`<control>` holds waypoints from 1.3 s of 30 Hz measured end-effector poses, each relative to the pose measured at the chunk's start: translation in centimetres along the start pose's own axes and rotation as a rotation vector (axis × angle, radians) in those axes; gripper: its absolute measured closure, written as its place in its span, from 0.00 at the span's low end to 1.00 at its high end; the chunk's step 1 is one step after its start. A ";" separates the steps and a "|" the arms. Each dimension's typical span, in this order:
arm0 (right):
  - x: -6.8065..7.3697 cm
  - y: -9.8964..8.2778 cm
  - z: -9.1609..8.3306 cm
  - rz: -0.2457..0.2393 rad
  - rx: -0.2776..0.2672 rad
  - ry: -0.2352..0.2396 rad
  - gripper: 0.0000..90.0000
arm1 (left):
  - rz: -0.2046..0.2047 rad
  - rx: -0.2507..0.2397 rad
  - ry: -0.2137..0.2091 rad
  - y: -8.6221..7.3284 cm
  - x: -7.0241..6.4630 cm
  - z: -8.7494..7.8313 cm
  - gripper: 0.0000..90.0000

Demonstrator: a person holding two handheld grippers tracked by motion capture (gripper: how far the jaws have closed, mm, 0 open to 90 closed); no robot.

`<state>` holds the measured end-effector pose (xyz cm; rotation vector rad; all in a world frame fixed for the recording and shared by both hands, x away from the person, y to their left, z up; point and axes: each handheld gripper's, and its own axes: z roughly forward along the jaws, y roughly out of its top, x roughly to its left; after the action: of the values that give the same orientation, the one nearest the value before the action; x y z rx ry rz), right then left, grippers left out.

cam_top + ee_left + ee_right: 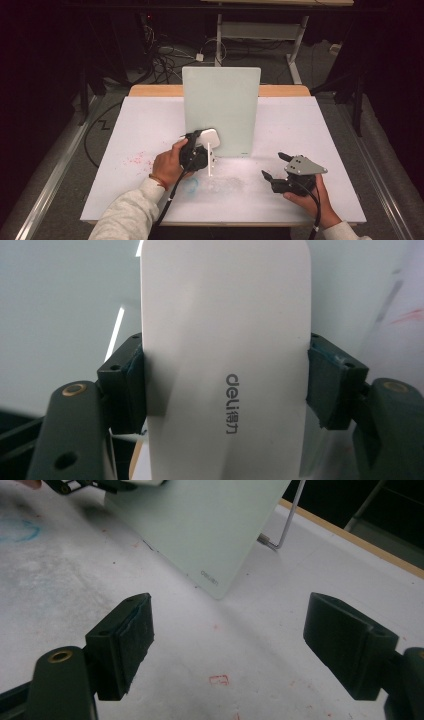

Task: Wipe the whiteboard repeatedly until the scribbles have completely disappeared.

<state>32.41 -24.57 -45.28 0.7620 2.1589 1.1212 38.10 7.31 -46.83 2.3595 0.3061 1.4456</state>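
White counter (150,125), stained red and blue. Left tongs (225,385) pinching white eraser (225,340) across its width, long axis toward twelve o'clock, against upright board (222,100). Right tongs (227,645) spread, at five o'clock.

A white eraser (225,360), printed "deli" on its face, is clamped at both sides by the left gripper (226,385), against a pale board (60,305).

We see the board (221,107) standing upright at the table's (140,125) centre, toward the far edge. The eraser (210,137) — clamped in the left gripper (200,145) — sits against the board's lower left. The right gripper (274,167) hovers right of it, nearer us, well apart.
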 end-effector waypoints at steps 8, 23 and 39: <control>0.1 0.1 0.0 -0.008 -0.001 0.000 0.23 | -0.092 0.013 0.011 -1.5 1.9 -0.5 0.32; 0.1 0.0 0.0 -0.005 0.001 0.007 0.23 | 0.070 0.105 -0.011 -2.8 -2.0 -0.3 0.32; -0.1 0.0 0.0 -0.005 -0.001 0.001 0.23 | -0.006 0.034 -0.007 0.7 -1.0 0.1 0.32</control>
<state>32.44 -24.69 -45.28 0.7556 2.1599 1.1198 37.75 6.29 -47.38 2.3879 0.3378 1.4405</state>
